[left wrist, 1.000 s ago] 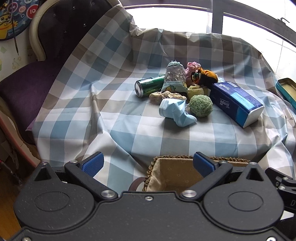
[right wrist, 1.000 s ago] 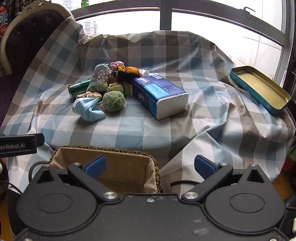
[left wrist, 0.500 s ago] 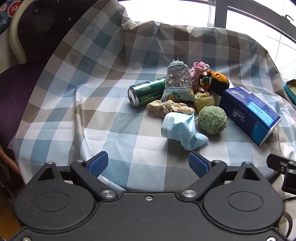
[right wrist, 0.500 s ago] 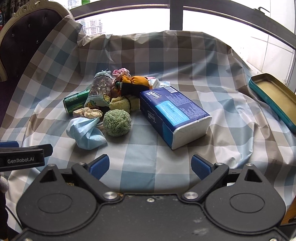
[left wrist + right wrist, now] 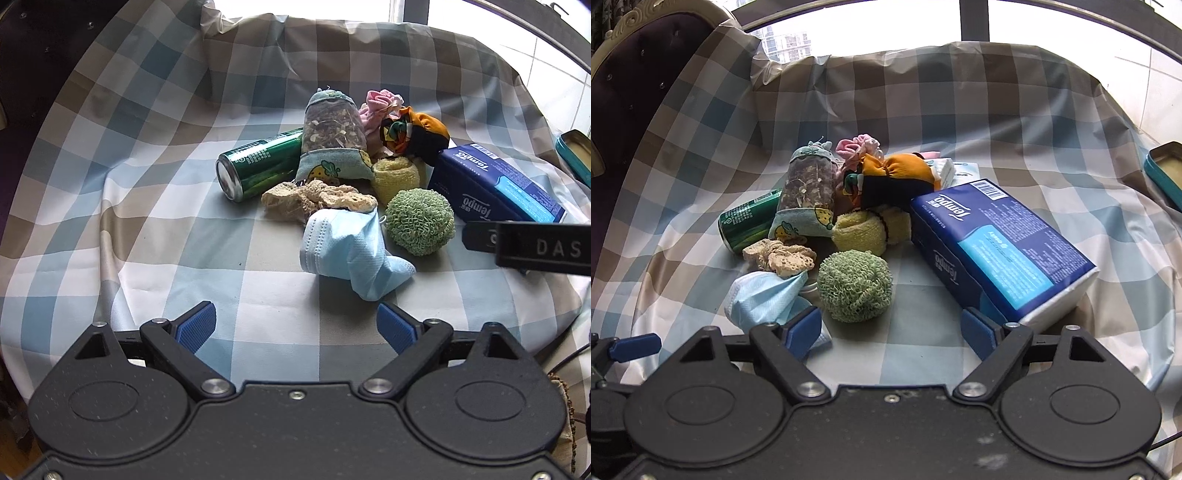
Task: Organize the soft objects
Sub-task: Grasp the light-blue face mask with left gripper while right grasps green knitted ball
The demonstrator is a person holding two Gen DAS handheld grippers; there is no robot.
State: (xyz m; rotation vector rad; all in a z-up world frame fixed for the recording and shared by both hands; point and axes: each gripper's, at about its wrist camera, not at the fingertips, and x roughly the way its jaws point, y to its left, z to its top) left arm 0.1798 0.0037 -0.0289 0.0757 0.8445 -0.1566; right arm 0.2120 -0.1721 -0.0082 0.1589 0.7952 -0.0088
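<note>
A pile of soft things lies on the checked cloth: a crumpled blue face mask (image 5: 351, 251) (image 5: 764, 299), a green knitted ball (image 5: 419, 221) (image 5: 854, 286), a beige lace scrunchie (image 5: 314, 197) (image 5: 779, 254), a yellow rolled towel (image 5: 395, 177) (image 5: 868, 229), an orange-black pouch (image 5: 417, 129) (image 5: 897, 181), a pink scrunchie (image 5: 380, 105) (image 5: 857, 146) and a filled sachet bag (image 5: 332, 136) (image 5: 809, 192). My left gripper (image 5: 297, 326) is open and empty, just short of the mask. My right gripper (image 5: 892, 328) is open and empty, just short of the green ball.
A green can (image 5: 258, 166) (image 5: 746, 221) lies on its side left of the pile. A blue Tempo tissue pack (image 5: 495, 184) (image 5: 997, 247) lies to the right. A teal tin tray (image 5: 1165, 173) sits far right. A dark chair (image 5: 639, 81) stands at the left. A wicker basket edge (image 5: 563, 406) shows low right.
Both grippers have moved forward over the basket toward the pile. The basket has dropped out of the middle of both views. Both grippers stay open.
</note>
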